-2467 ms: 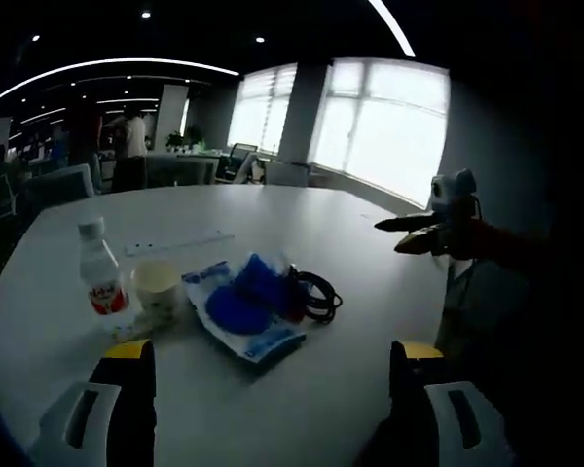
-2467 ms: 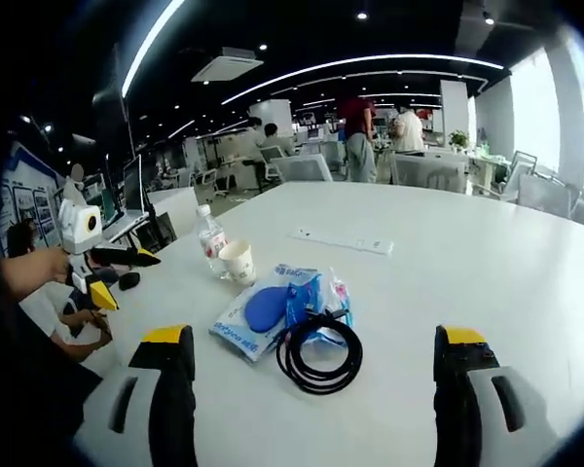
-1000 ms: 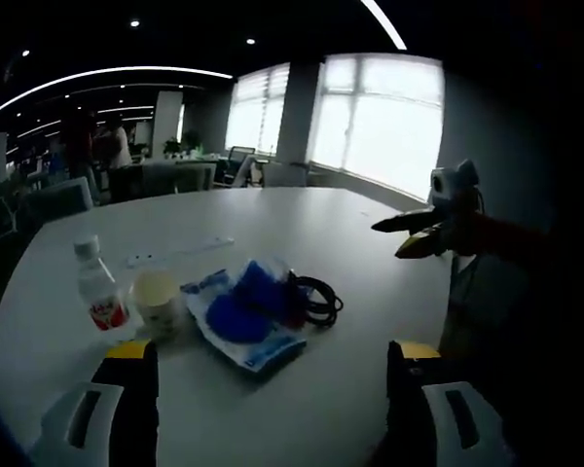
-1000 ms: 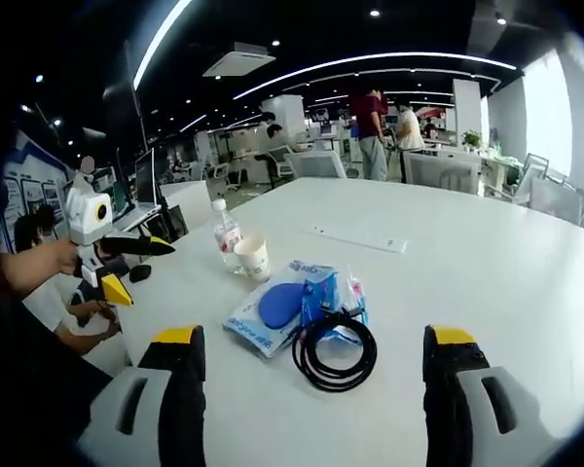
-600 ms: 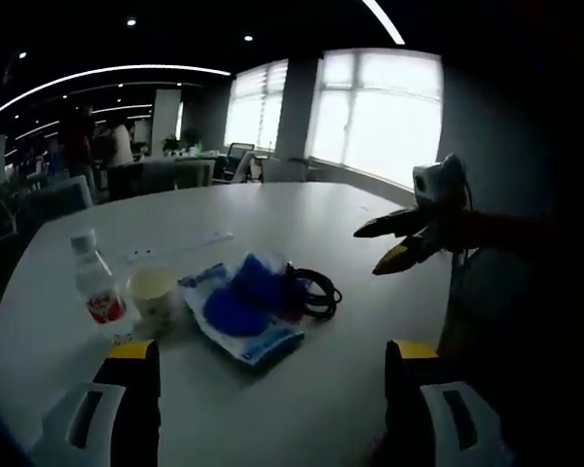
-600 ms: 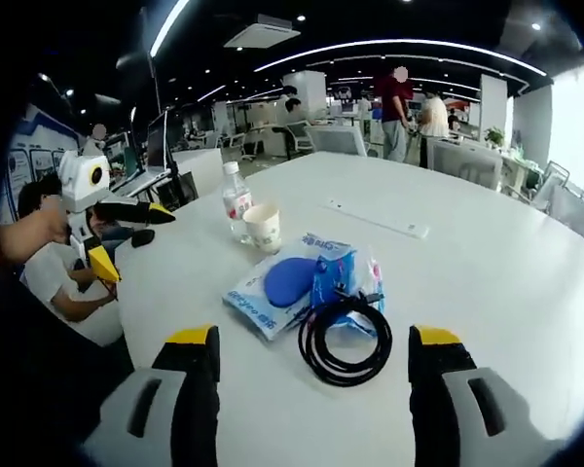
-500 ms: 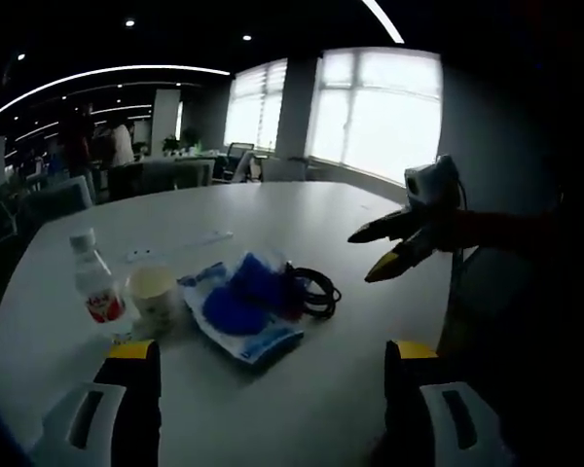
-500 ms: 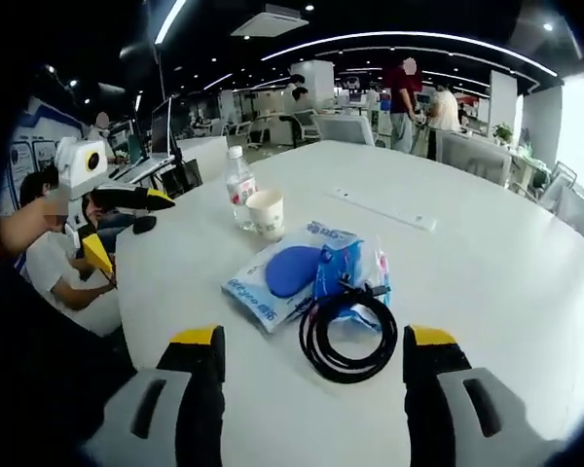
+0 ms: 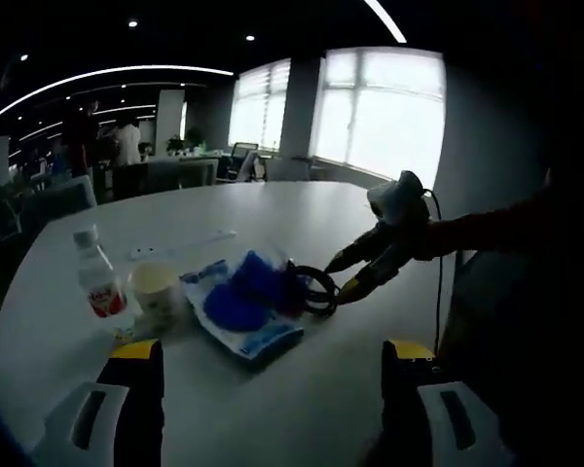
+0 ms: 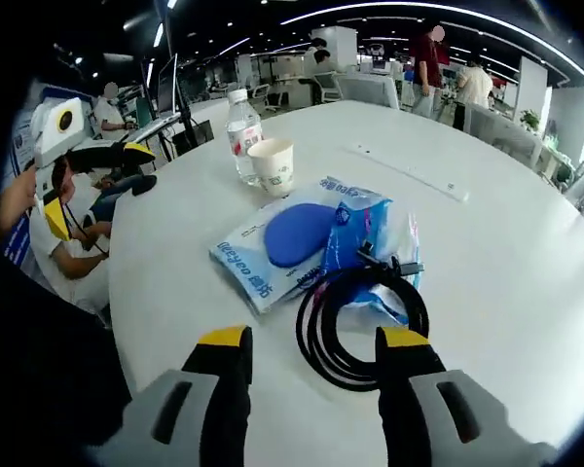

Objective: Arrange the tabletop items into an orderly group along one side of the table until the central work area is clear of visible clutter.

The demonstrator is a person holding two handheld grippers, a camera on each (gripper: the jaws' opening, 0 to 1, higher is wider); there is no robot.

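A black cable coil (image 10: pixel 358 324) lies on the white round table (image 10: pixel 526 292), its near loop between the tips of my open right gripper (image 10: pixel 314 341), not pinched. Just beyond it are a small blue pouch (image 10: pixel 362 233) and a flat blue packet (image 10: pixel 277 241), then a paper cup (image 10: pixel 274 163) and a water bottle (image 10: pixel 243 121). In the left gripper view the right gripper (image 9: pixel 343 276) reaches in at the coil (image 9: pixel 314 289), beside the packet (image 9: pixel 236 304), cup (image 9: pixel 156 290) and bottle (image 9: pixel 95 277). My left gripper (image 9: pixel 270 352) hangs open over the near table edge, also seen at left (image 10: pixel 95 178).
A long white strip (image 10: pixel 409 170) lies on the table past the cluster, also visible (image 9: pixel 180 243). Office chairs and desks stand around, with people standing at the back and one seated at the table's left side (image 10: pixel 73 263). Bare tabletop spreads to the right of the items.
My right gripper has moved forward and down onto the cable coil, and its jaws have narrowed somewhat. The left gripper has hardly moved.
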